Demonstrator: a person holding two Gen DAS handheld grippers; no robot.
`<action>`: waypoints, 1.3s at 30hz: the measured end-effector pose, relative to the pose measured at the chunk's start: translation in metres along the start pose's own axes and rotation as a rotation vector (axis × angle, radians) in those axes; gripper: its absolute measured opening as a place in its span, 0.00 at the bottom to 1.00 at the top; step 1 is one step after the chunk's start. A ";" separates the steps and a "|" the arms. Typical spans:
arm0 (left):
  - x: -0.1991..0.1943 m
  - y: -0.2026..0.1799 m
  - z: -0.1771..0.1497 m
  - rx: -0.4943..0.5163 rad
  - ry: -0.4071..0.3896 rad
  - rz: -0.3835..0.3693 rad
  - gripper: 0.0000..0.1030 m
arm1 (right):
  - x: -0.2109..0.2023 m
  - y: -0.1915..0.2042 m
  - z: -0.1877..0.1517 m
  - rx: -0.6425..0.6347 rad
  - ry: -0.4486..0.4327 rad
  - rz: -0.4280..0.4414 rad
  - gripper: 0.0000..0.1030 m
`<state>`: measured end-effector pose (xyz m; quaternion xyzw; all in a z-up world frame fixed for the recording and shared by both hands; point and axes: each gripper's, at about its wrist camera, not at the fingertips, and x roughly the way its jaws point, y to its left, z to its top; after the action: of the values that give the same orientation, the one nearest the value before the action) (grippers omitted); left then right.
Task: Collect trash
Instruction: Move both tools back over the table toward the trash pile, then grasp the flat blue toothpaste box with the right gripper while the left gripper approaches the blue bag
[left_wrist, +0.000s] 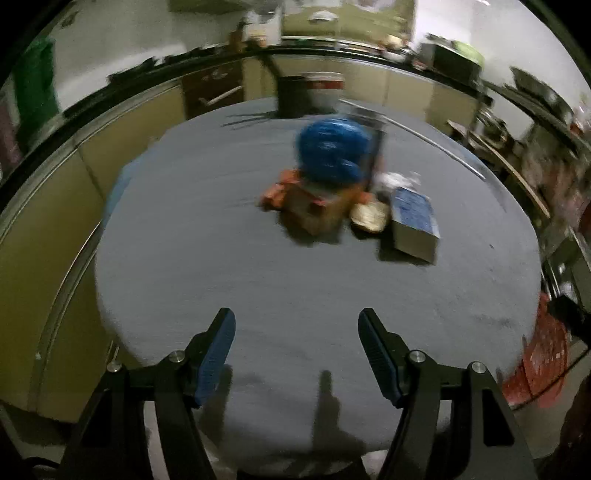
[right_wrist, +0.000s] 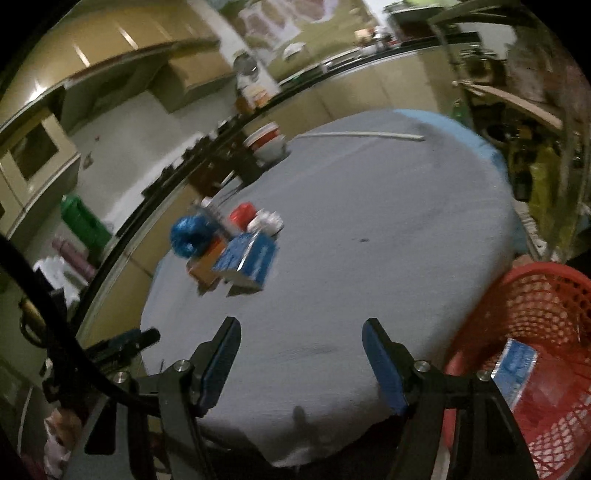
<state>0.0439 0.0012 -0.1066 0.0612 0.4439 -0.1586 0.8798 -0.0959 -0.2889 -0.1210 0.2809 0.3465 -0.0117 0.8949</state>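
Observation:
A pile of trash lies mid-table: a crumpled blue bag (left_wrist: 332, 151), an orange-brown carton (left_wrist: 314, 206), a blue-and-white box (left_wrist: 415, 221), a tan wrapper (left_wrist: 369, 217) and white crumpled paper (left_wrist: 397, 181). The right wrist view shows the same blue bag (right_wrist: 192, 236), blue box (right_wrist: 247, 260), a red cup (right_wrist: 242, 216) and white paper (right_wrist: 266, 221). My left gripper (left_wrist: 297, 325) is open and empty, well short of the pile. My right gripper (right_wrist: 301, 334) is open and empty over the near table edge. A red mesh basket (right_wrist: 535, 295) at right holds a blue packet (right_wrist: 517, 363).
The grey round table (left_wrist: 221, 258) carries a black bin (left_wrist: 291, 96) and a white-and-red bucket (right_wrist: 266, 142) at its far edge, and a thin white rod (right_wrist: 362, 134). Kitchen cabinets and shelves surround it. The basket also shows at the left view's right edge (left_wrist: 543, 362).

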 end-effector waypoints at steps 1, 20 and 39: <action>0.000 0.006 0.001 -0.015 -0.002 0.002 0.68 | 0.003 0.006 0.001 -0.011 0.005 0.005 0.70; 0.009 0.050 0.001 -0.122 0.018 0.010 0.68 | 0.124 0.081 0.065 -0.050 0.147 -0.017 0.70; -0.011 0.060 0.065 -0.150 -0.046 -0.073 0.73 | 0.194 0.110 0.077 -0.021 0.170 -0.319 0.63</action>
<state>0.1070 0.0439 -0.0610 -0.0246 0.4364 -0.1583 0.8854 0.1225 -0.2016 -0.1423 0.2130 0.4611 -0.1260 0.8522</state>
